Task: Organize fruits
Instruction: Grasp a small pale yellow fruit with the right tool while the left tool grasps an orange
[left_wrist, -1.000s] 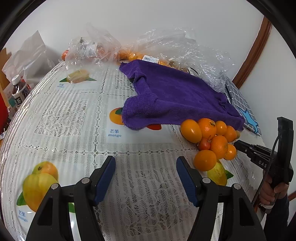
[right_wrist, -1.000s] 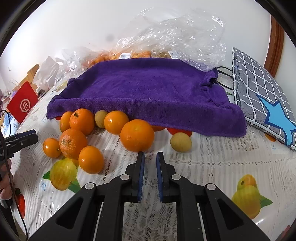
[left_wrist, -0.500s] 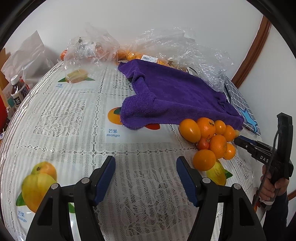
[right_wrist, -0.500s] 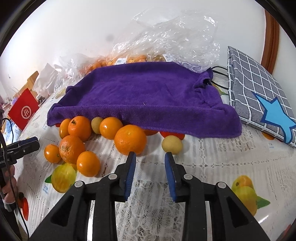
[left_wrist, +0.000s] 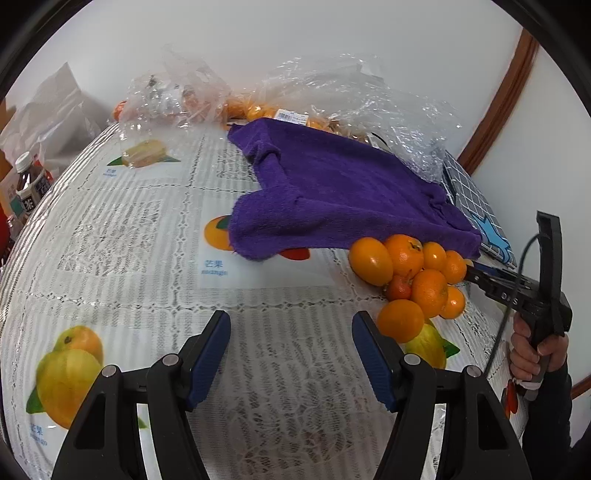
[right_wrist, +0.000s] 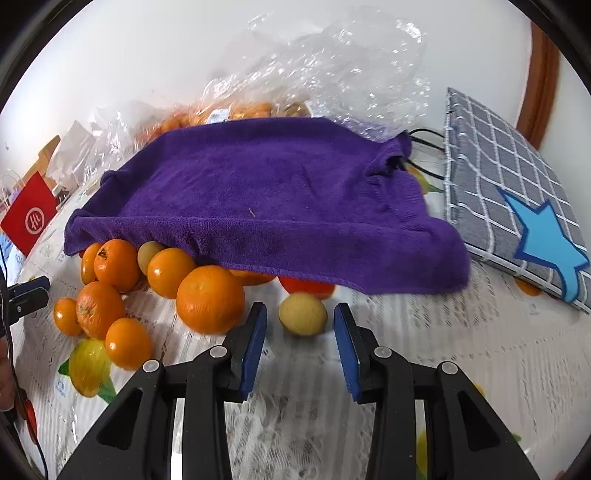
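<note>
**A:** ok so what's the right gripper (right_wrist: 300, 343) doing? Looks like the blue pads are spread apart?

**B:** yep, wide apart, nothing pinched. A small yellow fruit (right_wrist: 303, 313) sits on the tablecloth (right_wrist: 461, 354) just ahead of the gap between the fingers, not touching either pad as far as I can tell. A big orange (right_wrist: 210, 299) is right next to the left-hand pad.

**A:** and the rest of the fruit?

**B:** a cluster of oranges (right_wrist: 110, 291) further left, bunched along the front edge of the purple towel (right_wrist: 266, 195), a couple tucked half under it. Behind the towel there's crinkly clear plastic bags (right_wrist: 332, 66) with more orange fruit inside, and a grey checked cushion (right_wrist: 509, 192) with a blue star off to the right.

**A:** left gripper (left_wrist: 291, 353)?

**B:** also spread wide, holding nothing, hovering over bare lace tablecloth. From its camera the same pile of oranges (left_wrist: 410, 277) is off to the right, with the other gripper's tip poking in beside them.
</note>
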